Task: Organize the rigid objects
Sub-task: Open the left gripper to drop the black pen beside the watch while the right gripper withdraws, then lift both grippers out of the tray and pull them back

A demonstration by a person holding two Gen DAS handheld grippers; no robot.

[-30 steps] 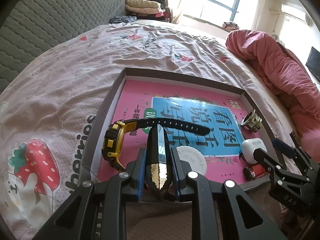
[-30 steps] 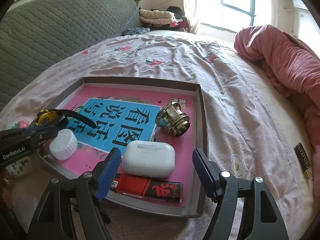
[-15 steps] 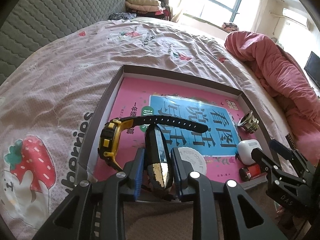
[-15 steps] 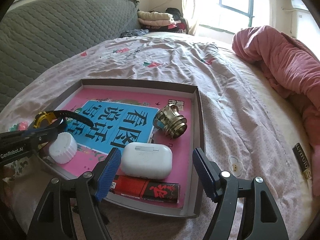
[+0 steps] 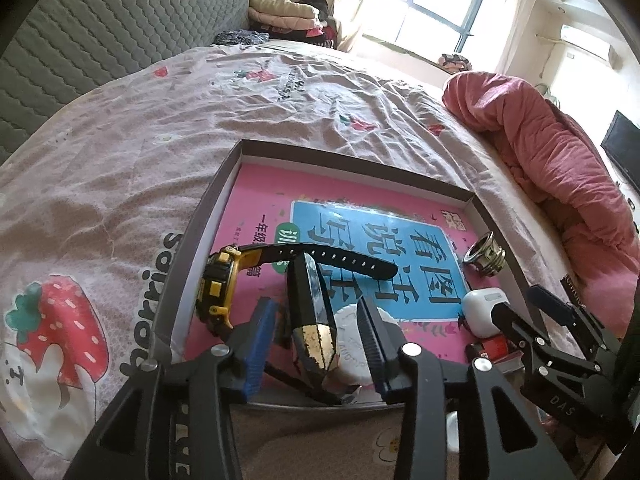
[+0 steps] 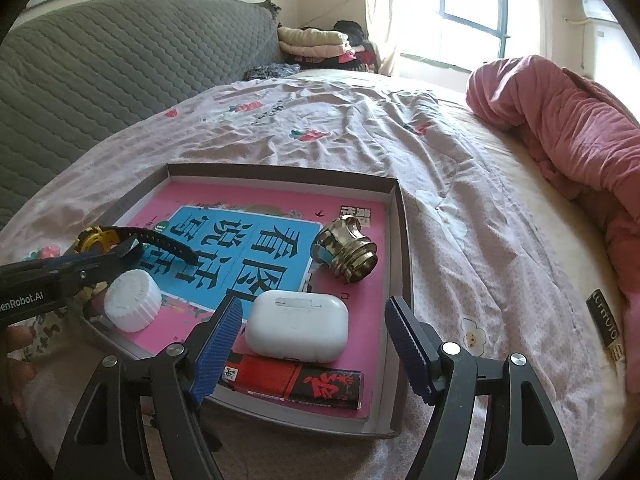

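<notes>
A shallow grey box (image 5: 188,240) (image 6: 394,216) lies on the bed with a pink and blue book inside. My left gripper (image 5: 318,314) stands open around a black faceted crystal (image 5: 310,320); its fingers are apart from it. Behind the crystal lies a yellow and black watch (image 5: 224,280) (image 6: 100,238), beside it a white cap (image 5: 350,350) (image 6: 132,300). My right gripper (image 6: 316,328) is open and empty above a white earbud case (image 6: 296,326) (image 5: 484,308). A brass knob (image 6: 346,254) (image 5: 484,256) and a red and black lighter (image 6: 296,380) also lie in the box.
A pink quilt (image 6: 560,120) is bunched at the right of the bed. A small black label (image 6: 606,326) lies on the sheet right of the box. A grey padded headboard (image 6: 120,64) stands at the left, with folded clothes (image 6: 312,40) by the window.
My left gripper's fingers have parted from the black crystal, which now rests on the box's near edge. The right gripper stays open over the earbud case.
</notes>
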